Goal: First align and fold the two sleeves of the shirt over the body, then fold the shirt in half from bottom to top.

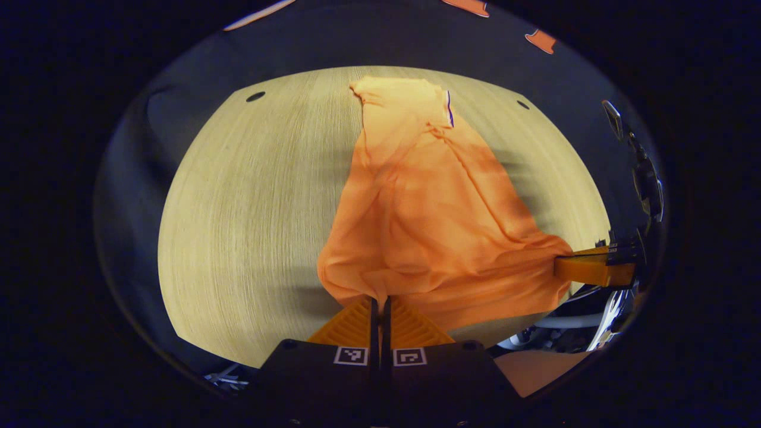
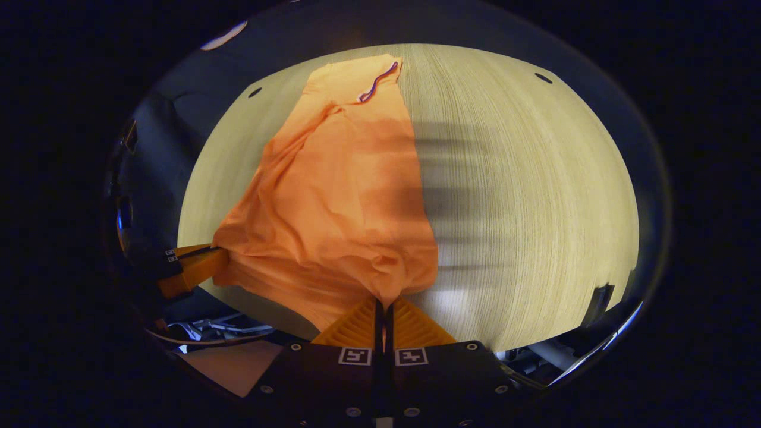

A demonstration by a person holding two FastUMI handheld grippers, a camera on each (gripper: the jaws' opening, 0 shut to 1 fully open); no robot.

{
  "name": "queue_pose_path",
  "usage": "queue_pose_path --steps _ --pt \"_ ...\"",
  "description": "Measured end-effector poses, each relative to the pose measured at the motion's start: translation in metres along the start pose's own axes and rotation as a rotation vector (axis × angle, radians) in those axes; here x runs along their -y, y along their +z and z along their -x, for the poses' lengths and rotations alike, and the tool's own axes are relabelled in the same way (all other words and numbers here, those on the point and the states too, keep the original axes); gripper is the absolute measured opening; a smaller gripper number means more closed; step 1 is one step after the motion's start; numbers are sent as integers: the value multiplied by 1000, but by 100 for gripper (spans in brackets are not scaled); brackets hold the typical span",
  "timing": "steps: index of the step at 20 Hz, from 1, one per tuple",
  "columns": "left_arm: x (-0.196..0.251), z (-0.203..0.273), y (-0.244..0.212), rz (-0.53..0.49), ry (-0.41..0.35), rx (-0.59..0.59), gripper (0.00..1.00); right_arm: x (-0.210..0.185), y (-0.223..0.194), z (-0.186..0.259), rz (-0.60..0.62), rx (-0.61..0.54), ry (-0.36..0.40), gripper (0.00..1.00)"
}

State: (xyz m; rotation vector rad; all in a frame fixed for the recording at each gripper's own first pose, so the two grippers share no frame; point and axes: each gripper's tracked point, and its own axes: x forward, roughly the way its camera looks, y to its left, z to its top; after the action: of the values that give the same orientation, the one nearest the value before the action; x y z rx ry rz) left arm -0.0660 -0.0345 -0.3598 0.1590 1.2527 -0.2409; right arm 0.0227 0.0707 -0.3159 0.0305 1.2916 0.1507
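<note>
Shirt (image 1: 428,220) hem pinched, left claw (image 1: 379,303), right claw (image 2: 384,306)

Left gripper (image 1: 380,304): fingers pressed together, jaws closed on a pinch of the shirt (image 1: 428,220) hem at its near corner, held low over the table's near edge. Right gripper (image 2: 383,306): same state, fingers together, cloth clamped between them at the other near corner. In the left gripper view the right gripper sits at far right, level with the left; both point away toward the collar end.
</note>
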Motion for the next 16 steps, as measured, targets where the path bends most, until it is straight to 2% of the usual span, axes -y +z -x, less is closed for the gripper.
queue_pose_path --steps 4,6,9,16 --pt "1 14 44 6 -7 79 1 3 51 18 4 93 4 0" --pt "0 11 66 -4 16 115 1 2 74 23 4 132 7 0" --pt "1 7 102 0 13 164 1 7 111 33 53 184 -22 0" --pt "-13 2 210 -19 15 274 1 11 205 41 86 295 -36 0"
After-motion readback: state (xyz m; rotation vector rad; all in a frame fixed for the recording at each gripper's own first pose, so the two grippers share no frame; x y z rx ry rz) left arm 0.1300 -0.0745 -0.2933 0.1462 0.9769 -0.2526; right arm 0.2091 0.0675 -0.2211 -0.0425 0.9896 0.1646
